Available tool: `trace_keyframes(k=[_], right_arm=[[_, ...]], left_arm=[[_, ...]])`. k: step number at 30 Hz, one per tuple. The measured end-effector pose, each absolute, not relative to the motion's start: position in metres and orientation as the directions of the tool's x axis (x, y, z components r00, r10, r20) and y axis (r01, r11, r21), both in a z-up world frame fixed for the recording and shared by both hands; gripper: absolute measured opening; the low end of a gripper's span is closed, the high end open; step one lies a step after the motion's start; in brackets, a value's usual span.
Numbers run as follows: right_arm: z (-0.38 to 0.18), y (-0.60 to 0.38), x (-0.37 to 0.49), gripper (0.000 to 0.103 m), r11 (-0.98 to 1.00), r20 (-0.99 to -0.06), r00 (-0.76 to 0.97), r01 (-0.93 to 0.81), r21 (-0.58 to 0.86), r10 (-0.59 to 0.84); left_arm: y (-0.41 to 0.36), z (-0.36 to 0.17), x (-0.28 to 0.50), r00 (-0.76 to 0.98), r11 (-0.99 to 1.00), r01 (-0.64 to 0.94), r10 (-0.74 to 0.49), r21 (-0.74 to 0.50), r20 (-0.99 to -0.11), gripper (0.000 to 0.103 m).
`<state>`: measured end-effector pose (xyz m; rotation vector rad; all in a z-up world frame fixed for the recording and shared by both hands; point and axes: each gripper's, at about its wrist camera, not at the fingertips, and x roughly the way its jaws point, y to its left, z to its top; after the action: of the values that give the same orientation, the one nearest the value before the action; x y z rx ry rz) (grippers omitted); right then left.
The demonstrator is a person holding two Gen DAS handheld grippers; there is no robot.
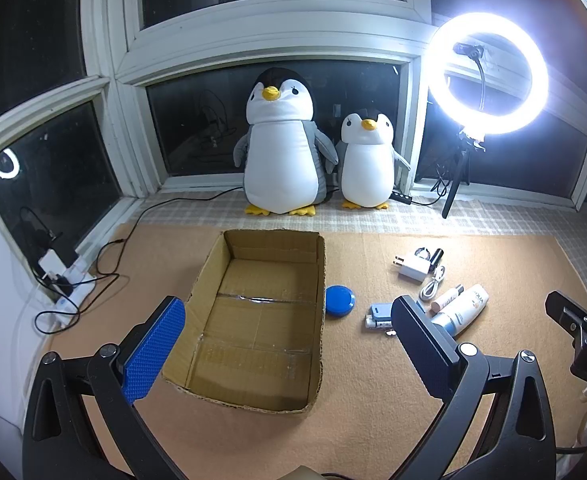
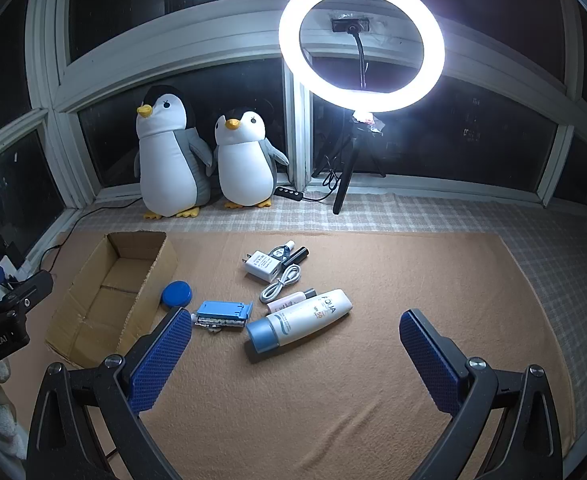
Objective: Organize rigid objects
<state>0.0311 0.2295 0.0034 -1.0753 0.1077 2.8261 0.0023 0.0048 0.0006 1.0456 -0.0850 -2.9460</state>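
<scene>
- Left tool (image 1: pixel 289 344): wide apart, nothing between the blue pads, hanging over the near half of the box (image 1: pixel 253 320).
- Right tool (image 2: pixel 297 360): also wide apart and holding nothing, above bare mat (image 2: pixel 373 380) just in front of the bottle (image 2: pixel 299 322).
- Box: open-topped cardboard, nothing inside, lying on the tan mat toward the left.
- Blue lid (image 2: pixel 176 294): flat on the mat, touching or just beside the box's right wall.
- Blue case (image 2: pixel 223 314): right of the lid, left of the bottle's blue cap.
- Bottle: white, lying on its side, cap toward the near left.
- Pink tube (image 2: pixel 289 300): lying just behind the bottle, alongside it.
- White cable (image 2: pixel 280 282): coiled, between the tube and the charger (image 2: pixel 262 266).
- Charger: white, prongs pointing left; a black stick (image 2: pixel 295 256) just behind it on the right.
- At the back, well apart from the items: two plush penguins (image 2: pixel 173 160) against the window, ring light (image 2: pixel 361 42) on a tripod to their right, lit.
- Left edge of the left view: power strip (image 1: pixel 69 284) with cords.
</scene>
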Motion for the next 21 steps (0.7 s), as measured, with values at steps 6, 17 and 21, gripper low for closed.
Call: trace_keyframes(k=[6, 17, 21], right_arm=[[0.0031, 0.2294, 0.0311, 0.103, -0.991, -0.666, -0.741, -0.133, 0.025, 0.083], [0.0022, 0.2274, 0.0308, 0.103, -0.991, -0.668, -0.74, -0.132, 0.024, 0.082], [0.0006, 0.2261, 0.031, 0.103, -0.991, -0.668, -0.739, -0.131, 0.023, 0.082]], left_arm=[[0.0045, 0.0007, 0.0024, -0.777, -0.998, -0.005, -0.031, 0.056, -0.629, 0.102], [0.0039, 0.0009, 0.0024, -0.777, -0.998, -0.005, -0.03, 0.055, -0.629, 0.102], [0.0033, 0.0005, 0.0018, -0.775, -0.999, -0.003, -0.031, 0.054, -0.631, 0.102]])
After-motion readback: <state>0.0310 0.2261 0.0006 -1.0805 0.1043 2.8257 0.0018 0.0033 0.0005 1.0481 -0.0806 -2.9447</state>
